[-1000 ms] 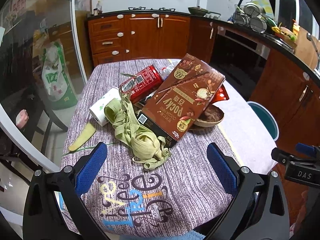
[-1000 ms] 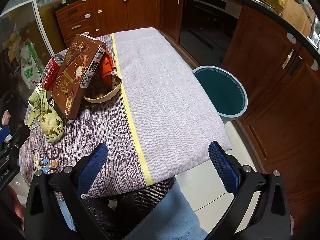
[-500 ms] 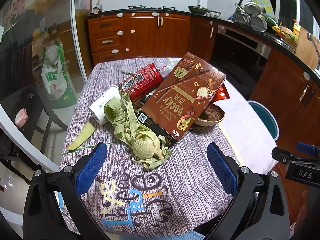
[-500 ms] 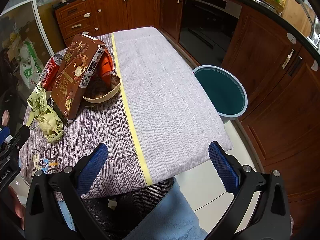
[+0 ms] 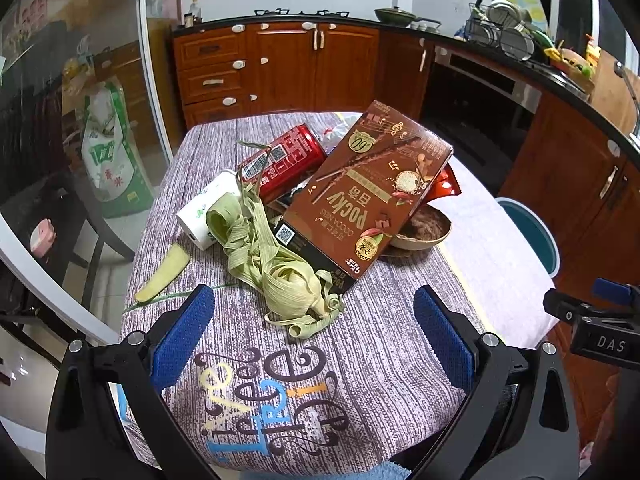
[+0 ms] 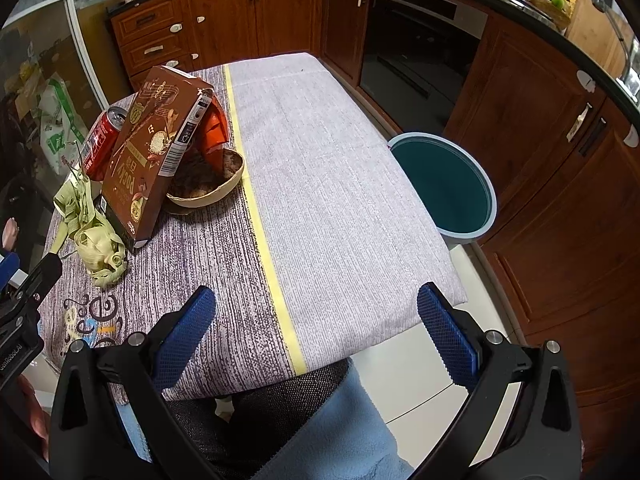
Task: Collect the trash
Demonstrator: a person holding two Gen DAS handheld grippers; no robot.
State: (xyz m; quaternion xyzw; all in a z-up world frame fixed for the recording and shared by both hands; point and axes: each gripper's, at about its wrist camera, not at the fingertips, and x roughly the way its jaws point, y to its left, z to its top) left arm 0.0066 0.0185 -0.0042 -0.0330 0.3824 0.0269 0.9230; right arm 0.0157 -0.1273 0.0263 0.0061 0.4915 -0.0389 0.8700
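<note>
Trash waits on the table

Nothing has moved; both hand-held grippers, left (image 5: pixel 314 336) and right (image 6: pixel 316 332), stay apart and empty. The trash pile (image 5: pixel 320 208) sits far left, the bin (image 6: pixel 444 188) right.

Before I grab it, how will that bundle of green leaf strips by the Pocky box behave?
The leaf bundle looks floppy: loose curled strips trail from it, so ends will probably dangle. It likely weighs little and squashes between the pads. One strand runs up beside the red can and may snag.

Left gripper (image 5: pixel 314 322) eased slightly back from corn husks (image 5: pixel 276 268) (jaws unchanged, wide).
</note>
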